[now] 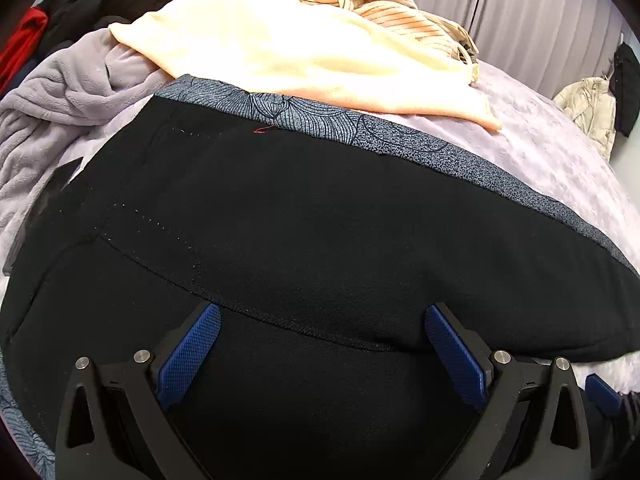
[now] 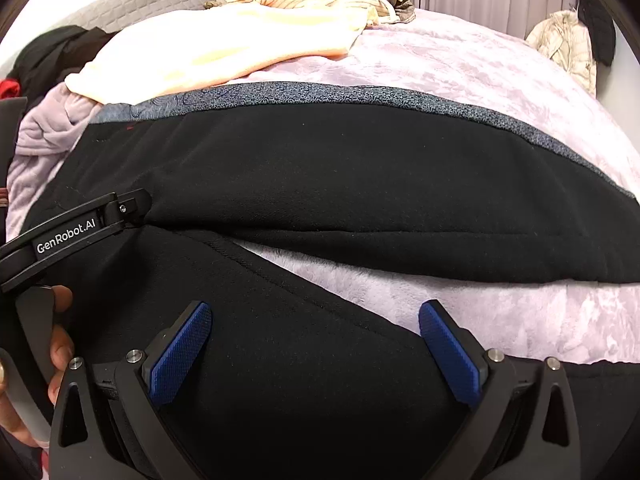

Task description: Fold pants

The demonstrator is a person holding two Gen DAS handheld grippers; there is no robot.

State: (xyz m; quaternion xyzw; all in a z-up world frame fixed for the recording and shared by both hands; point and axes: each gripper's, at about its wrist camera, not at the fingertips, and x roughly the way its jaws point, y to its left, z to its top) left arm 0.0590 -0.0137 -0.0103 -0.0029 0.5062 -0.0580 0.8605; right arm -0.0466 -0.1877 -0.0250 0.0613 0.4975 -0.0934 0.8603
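Observation:
Black pants (image 1: 312,216) lie spread on a lavender bed cover (image 1: 552,152), over a grey-blue patterned cloth (image 1: 400,136). My left gripper (image 1: 322,310) is open just above the pants near a stitched seam, nothing between its blue pads. In the right wrist view the two legs (image 2: 340,184) split apart with bare cover (image 2: 400,292) between them. My right gripper (image 2: 316,308) is open over the nearer leg's edge, holding nothing. The left gripper (image 2: 138,206), held by a hand (image 2: 60,320), rests on the pants at the left.
A cream-peach towel (image 1: 304,52) and a striped garment (image 1: 384,4) lie beyond the pants. A grey fleece robe (image 1: 68,88) and black and red clothes (image 1: 52,16) are piled at the left. Curtains (image 1: 520,8) and hanging jackets (image 1: 592,108) stand behind.

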